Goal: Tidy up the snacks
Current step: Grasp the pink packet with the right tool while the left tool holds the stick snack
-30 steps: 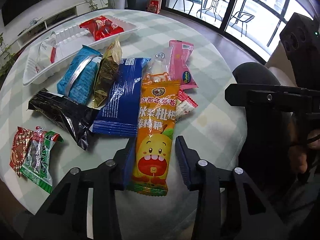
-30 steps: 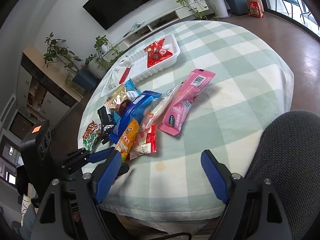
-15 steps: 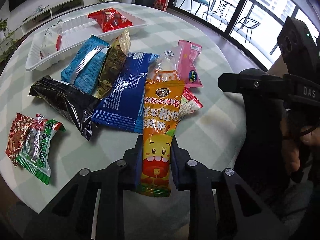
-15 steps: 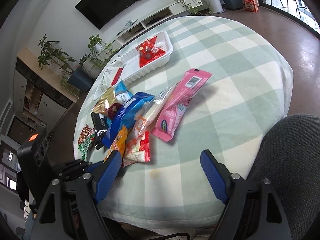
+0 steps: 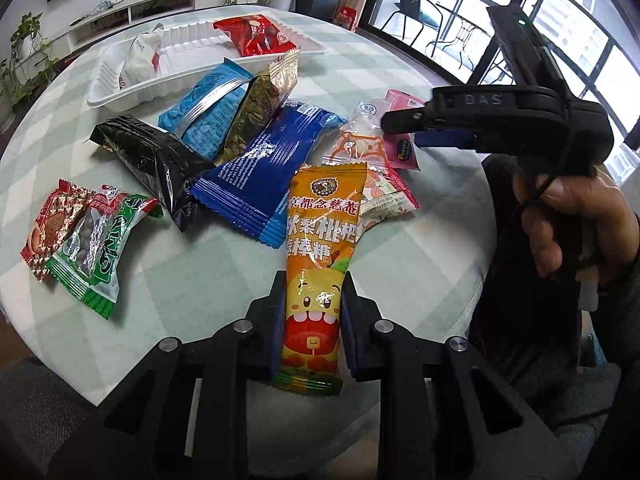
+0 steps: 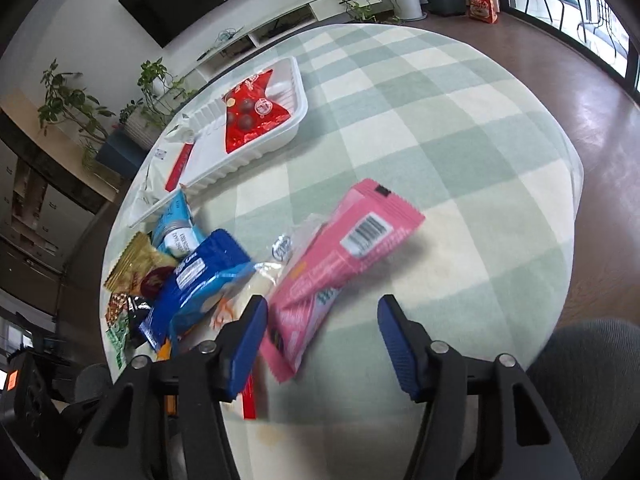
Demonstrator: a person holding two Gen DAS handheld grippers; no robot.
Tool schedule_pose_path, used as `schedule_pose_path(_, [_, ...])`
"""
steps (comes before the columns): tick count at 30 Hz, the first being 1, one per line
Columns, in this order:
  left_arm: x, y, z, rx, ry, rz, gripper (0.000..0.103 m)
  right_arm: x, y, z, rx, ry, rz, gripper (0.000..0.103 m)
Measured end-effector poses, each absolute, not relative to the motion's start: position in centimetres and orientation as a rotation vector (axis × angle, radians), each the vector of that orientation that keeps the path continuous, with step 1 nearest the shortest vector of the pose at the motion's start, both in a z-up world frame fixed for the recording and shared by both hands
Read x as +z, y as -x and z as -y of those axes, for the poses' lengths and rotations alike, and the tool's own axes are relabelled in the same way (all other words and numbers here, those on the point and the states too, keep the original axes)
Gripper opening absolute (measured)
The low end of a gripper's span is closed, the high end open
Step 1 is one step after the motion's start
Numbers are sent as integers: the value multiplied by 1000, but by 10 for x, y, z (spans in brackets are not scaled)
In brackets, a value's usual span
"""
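Observation:
My left gripper [image 5: 312, 320] is shut on the lower end of an orange snack packet [image 5: 320, 248] with a cartoon face, near the table's front edge. My right gripper [image 6: 320, 340] is open over the near end of a pink packet [image 6: 340, 264], which lies between its fingers; it also shows in the left wrist view [image 5: 460, 120] above the pink packet [image 5: 402, 152]. A white tray [image 5: 120, 92] at the back holds a red packet [image 5: 256, 36] and a white packet [image 5: 140, 54].
Loose on the checked tablecloth [image 5: 192, 280] lie a dark blue packet [image 5: 264, 168], a light blue one [image 5: 204, 112], a gold one [image 5: 260, 104], a black one [image 5: 152, 156], and red and green ones [image 5: 80, 240]. A grey chair [image 6: 592, 360] stands at right.
My left gripper closed on the orange packet and lifted its near end. My right gripper moved forward over the table to the pink packet, still open.

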State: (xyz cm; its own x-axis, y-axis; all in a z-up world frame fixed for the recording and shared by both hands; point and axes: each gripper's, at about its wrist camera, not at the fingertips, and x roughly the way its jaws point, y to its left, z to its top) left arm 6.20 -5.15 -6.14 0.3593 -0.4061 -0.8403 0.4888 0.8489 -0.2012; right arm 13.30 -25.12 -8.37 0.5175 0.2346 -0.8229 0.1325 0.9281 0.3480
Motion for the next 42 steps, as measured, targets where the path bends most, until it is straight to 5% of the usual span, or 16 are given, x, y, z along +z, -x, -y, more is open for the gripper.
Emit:
schedule_pose_path(5, [-62, -58, 55, -576, -97, -1049, 22, -85, -148, 235, 42, -218, -1032, 55])
schedule_pose_path(10, [-61, -53, 53, -565, -99, -1054, 22, -85, -143, 238, 31, -105, -1052, 33])
schedule_pose_path(20, [-62, -52, 54, -552, -105, -1057, 22, -87, -150, 227, 15, 22, -1054, 37])
schedule_pose_path(27, [-58, -50, 49, -555, -76, -1052, 16, -84, -137, 236, 30, -23, -1063, 23])
schedule_pose_path(42, [-41, -47, 35, -646, 119, -1038, 13, -64, -108, 261, 70, -216, -995, 20])
